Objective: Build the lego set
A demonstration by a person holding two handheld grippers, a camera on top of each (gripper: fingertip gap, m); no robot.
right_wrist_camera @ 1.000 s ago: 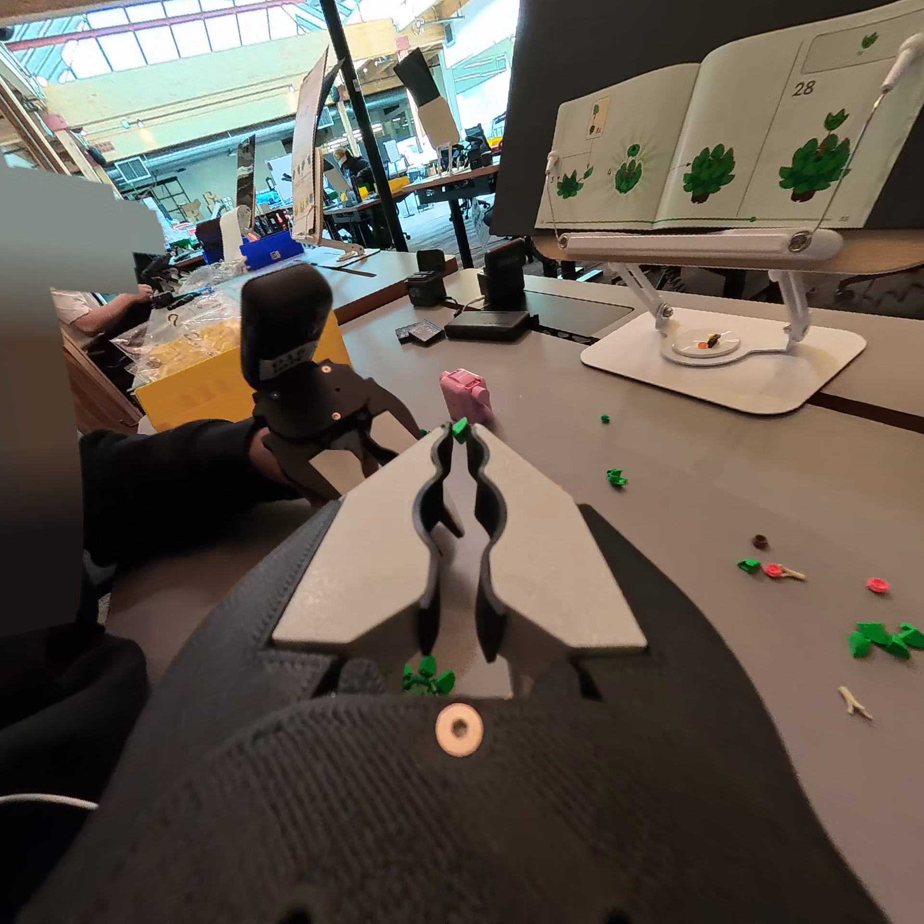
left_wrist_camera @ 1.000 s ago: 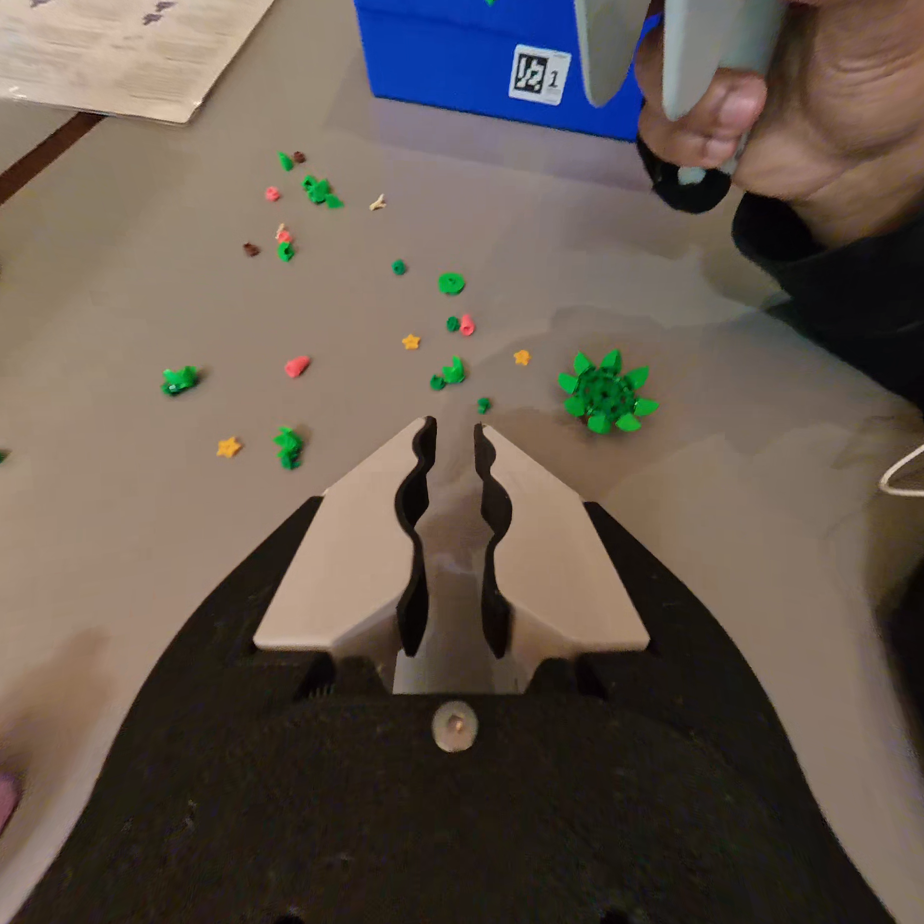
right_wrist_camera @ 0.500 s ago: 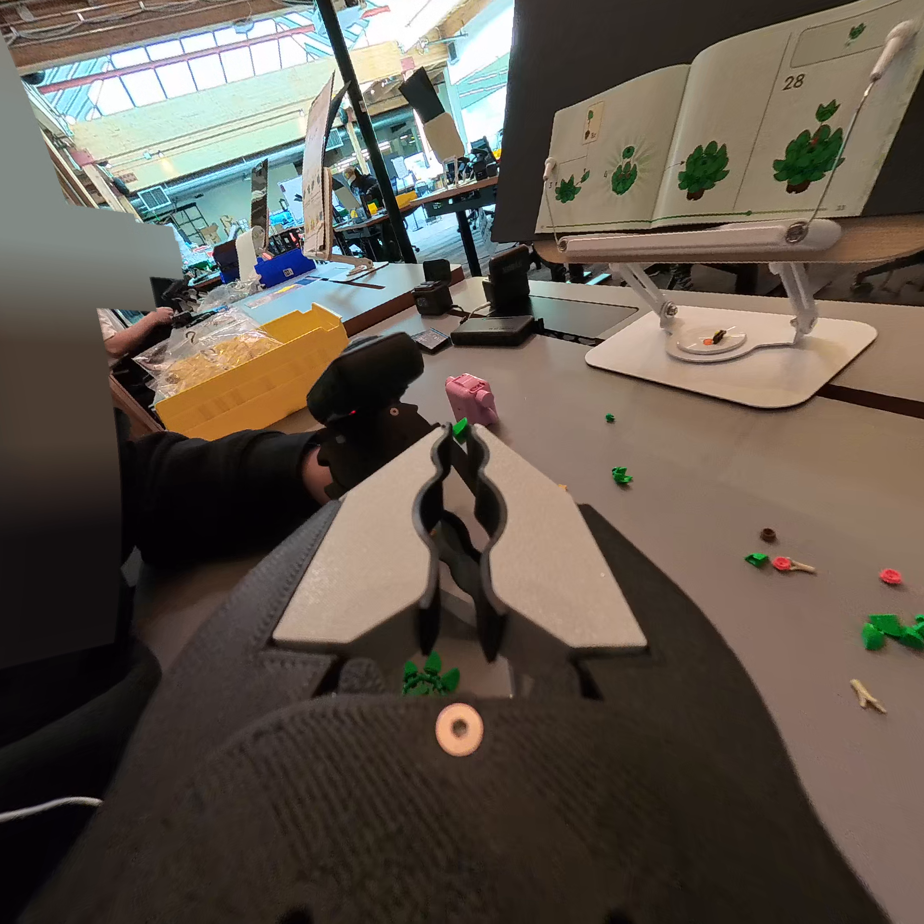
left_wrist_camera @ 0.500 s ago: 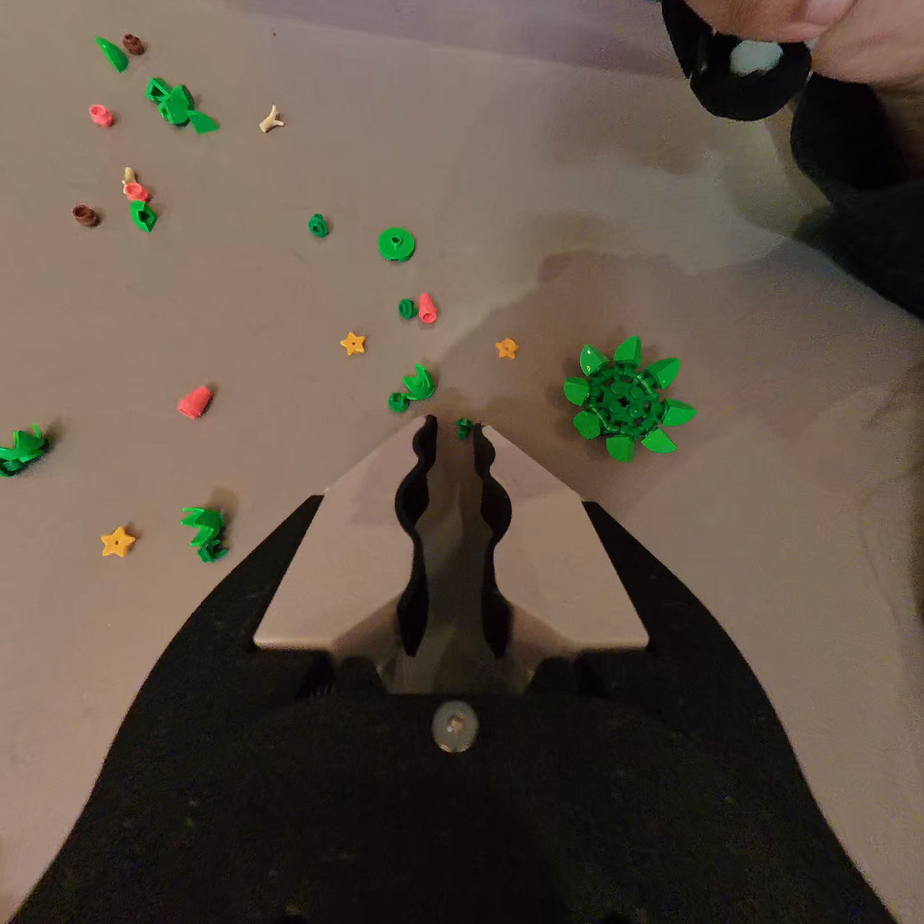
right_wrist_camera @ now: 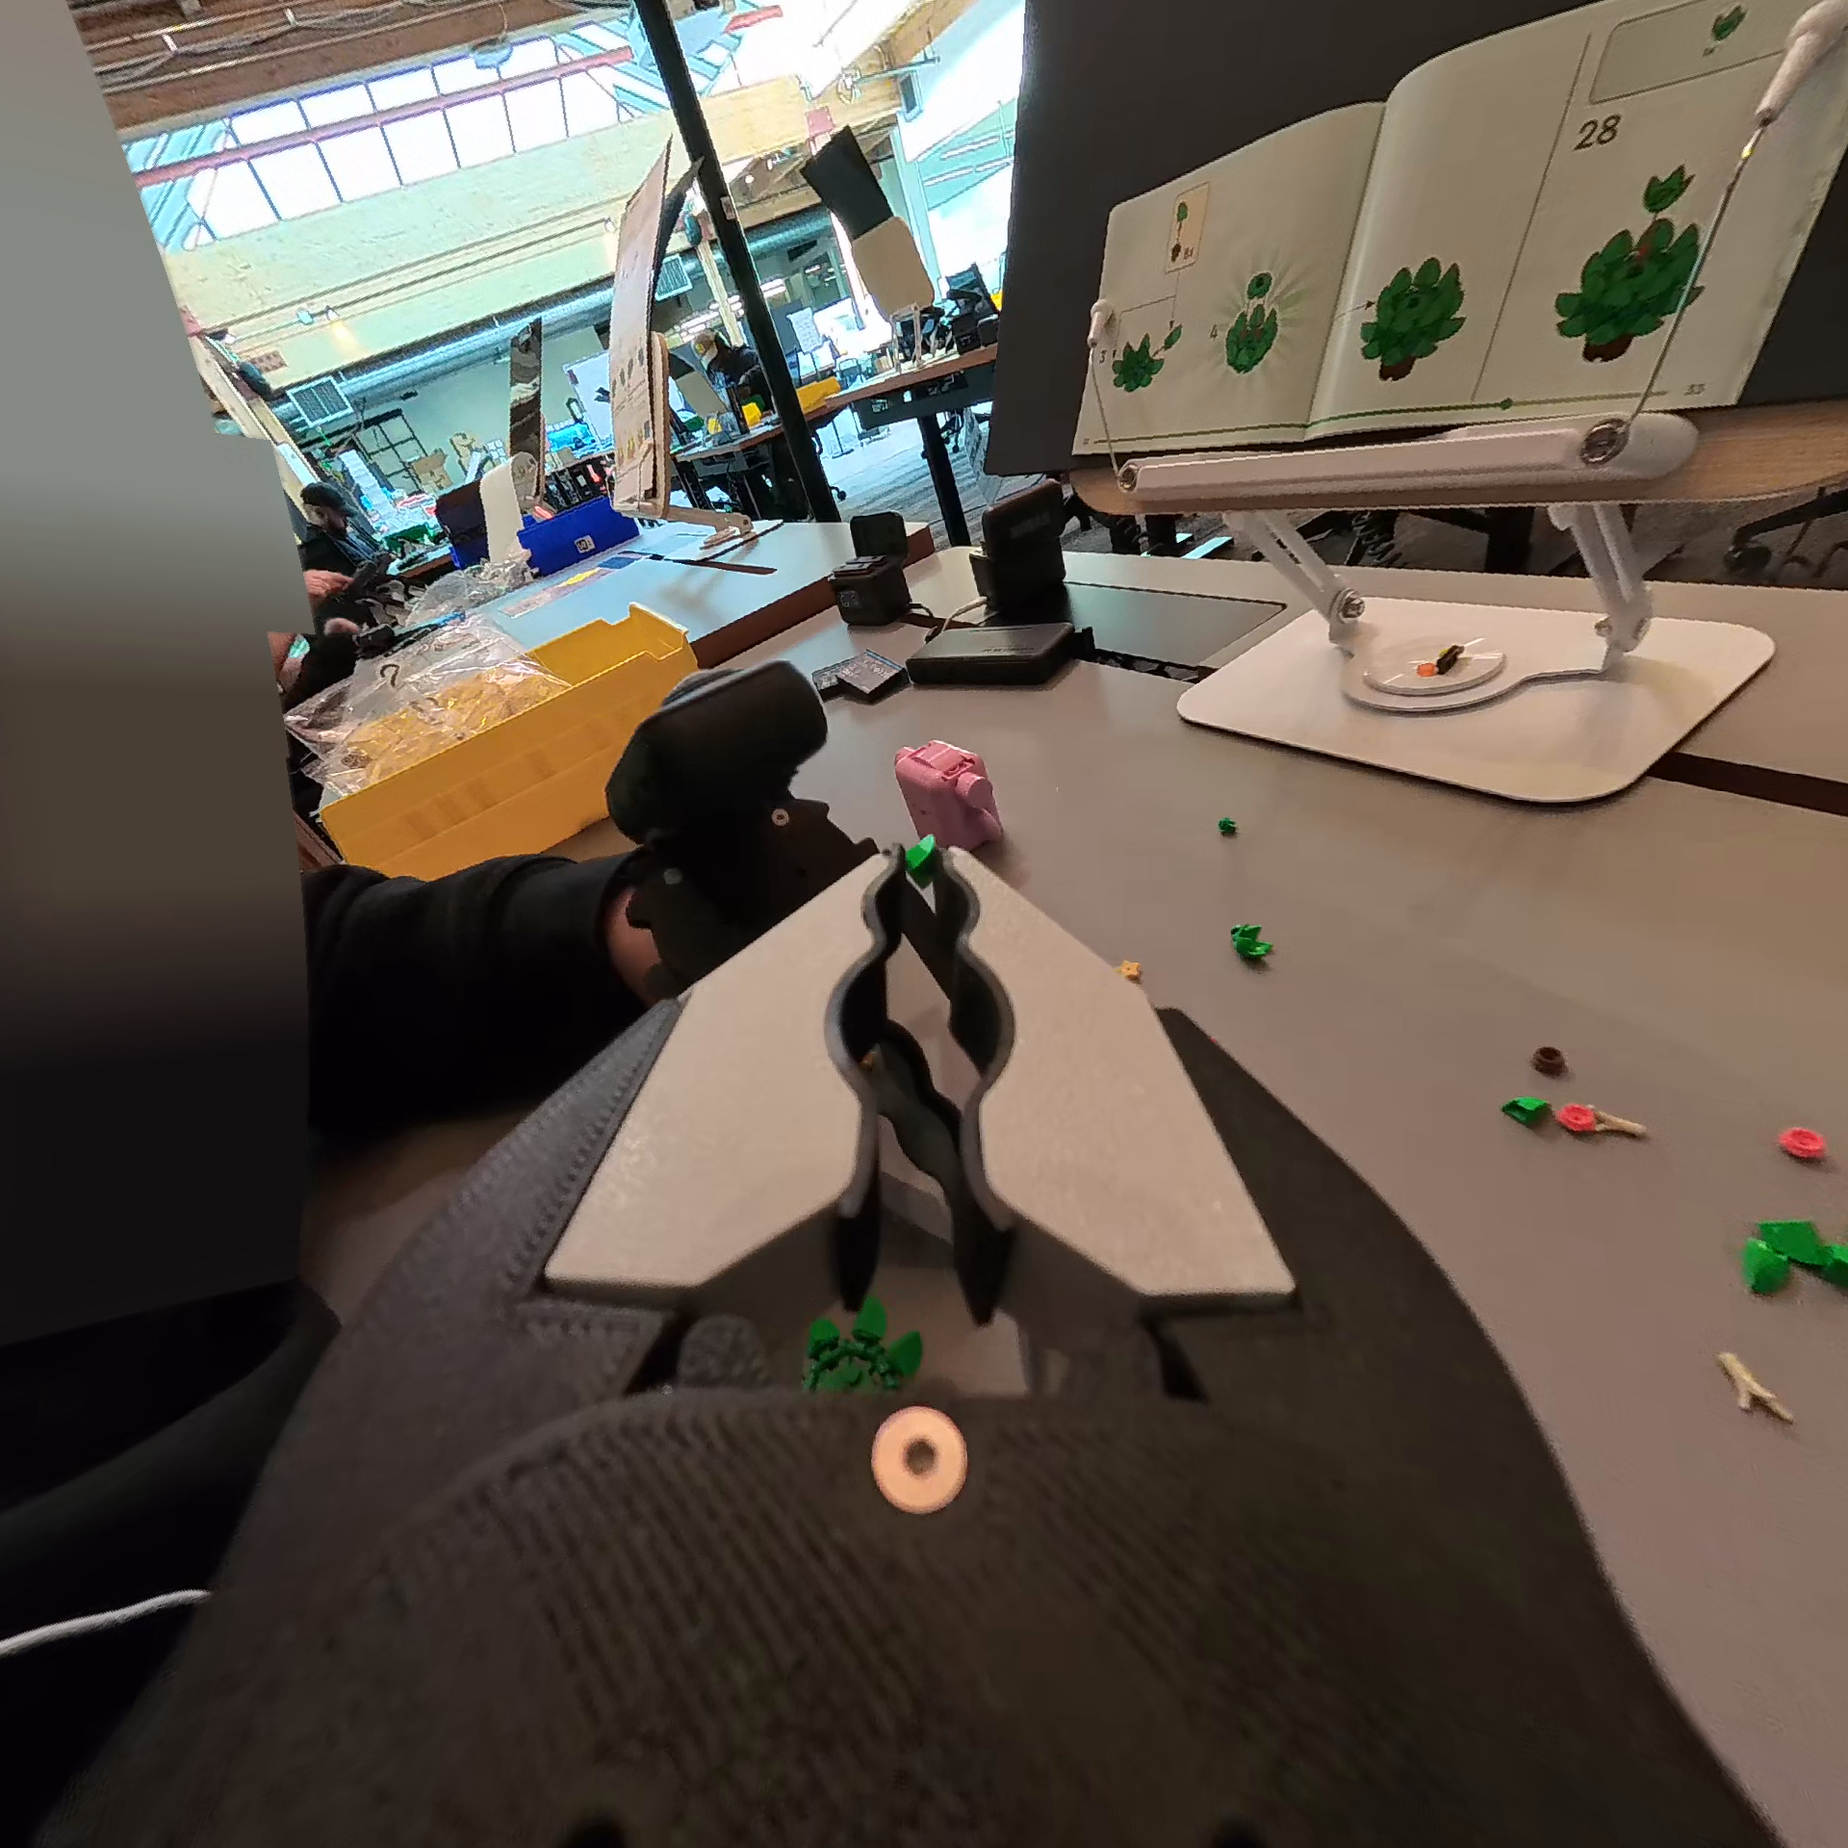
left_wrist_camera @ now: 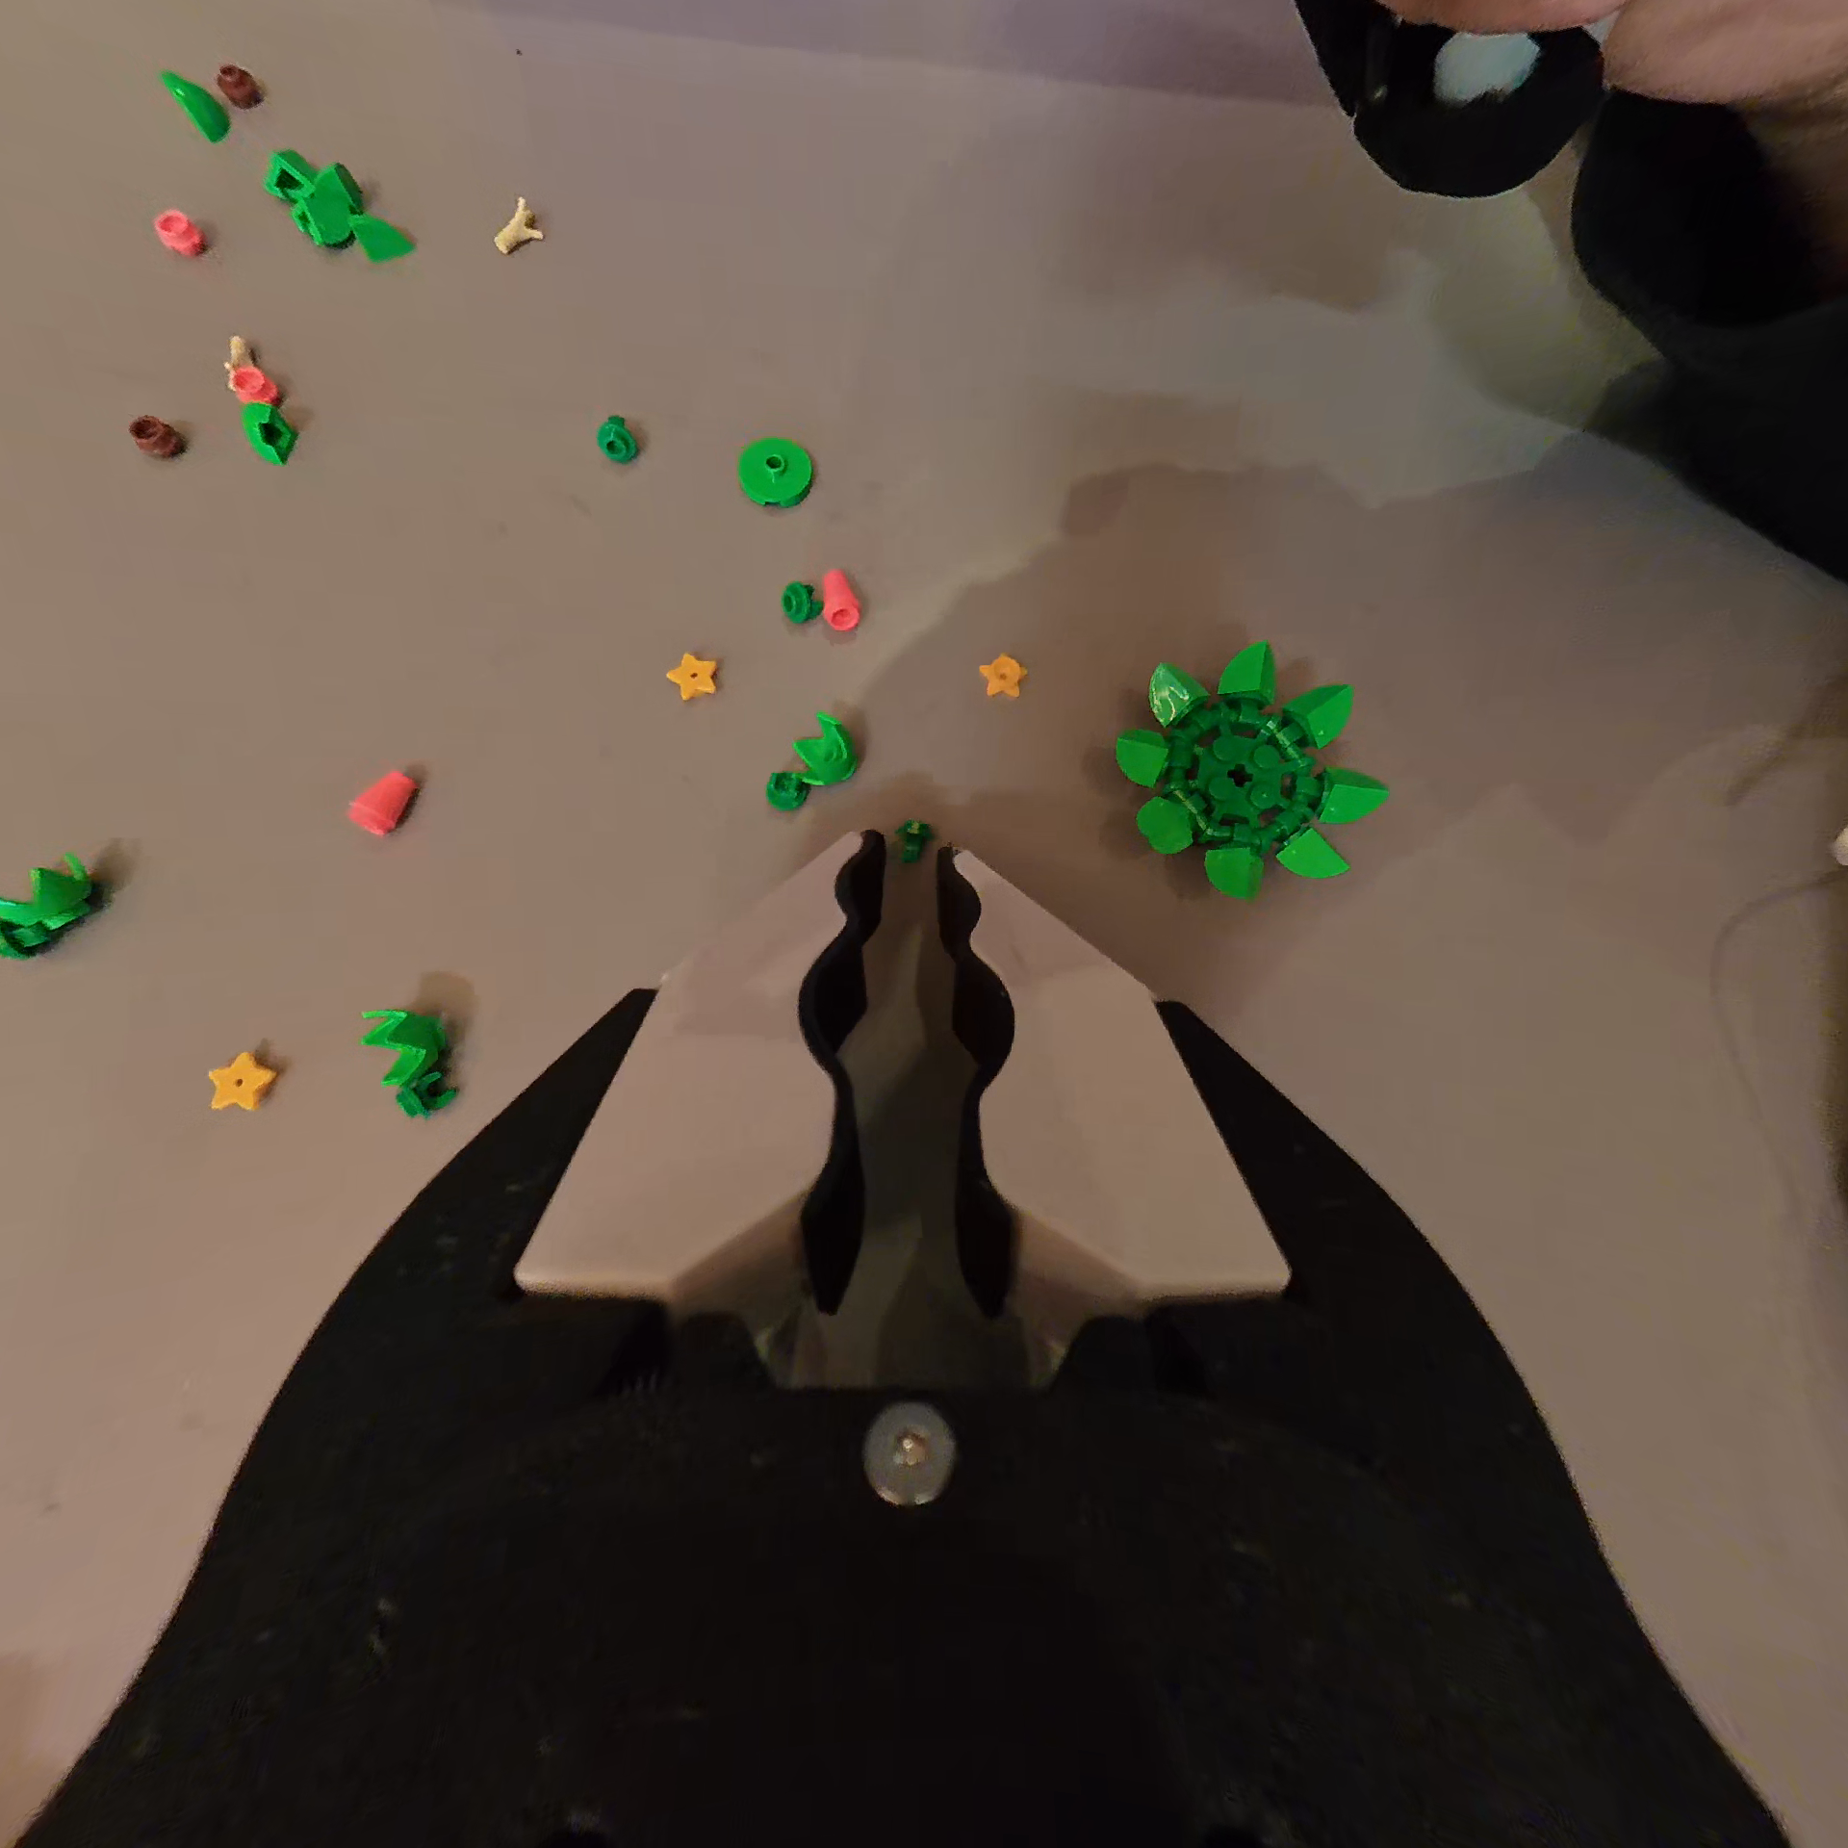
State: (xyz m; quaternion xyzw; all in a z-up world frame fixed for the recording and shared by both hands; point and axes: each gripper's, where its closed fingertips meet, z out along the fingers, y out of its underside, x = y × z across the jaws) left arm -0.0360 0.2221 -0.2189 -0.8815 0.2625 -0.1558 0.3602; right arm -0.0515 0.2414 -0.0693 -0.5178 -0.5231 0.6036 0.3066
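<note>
In the left wrist view my left gripper (left_wrist_camera: 912,858) is low over the grey table (left_wrist_camera: 1100,350). Its jaws stand narrowly open, with a tiny dark green piece (left_wrist_camera: 912,838) right at the tips, one on either side. A green leaf rosette (left_wrist_camera: 1250,770) lies just right of the tips. In the right wrist view my right gripper (right_wrist_camera: 922,868) is held above the table, shut on a small green leaf piece (right_wrist_camera: 920,858) at its tips. The rosette (right_wrist_camera: 862,1355) shows below its fingers. The left gripper's black body (right_wrist_camera: 730,790) is just behind.
Loose pieces lie left of the left gripper: yellow stars (left_wrist_camera: 692,676), pink cones (left_wrist_camera: 382,802), a green round plate (left_wrist_camera: 775,471), green leaves (left_wrist_camera: 412,1060). An open instruction booklet (right_wrist_camera: 1400,300) on a white stand, a pink block (right_wrist_camera: 945,795) and a yellow bin (right_wrist_camera: 520,750) stand farther back. Some 15 centimeters of space lies between my two pairs of fingers. The rosette (right_wrist_camera: 862,1355) lies around 5 centimeters away from my left fingertips. It is also in sight in the left wrist view (left_wrist_camera: 1201,771).
My left gripper has dropped and moved forward to the tiny green piece, and its jaws have narrowed. My right gripper has kept the leaf piece and barely moved.
</note>
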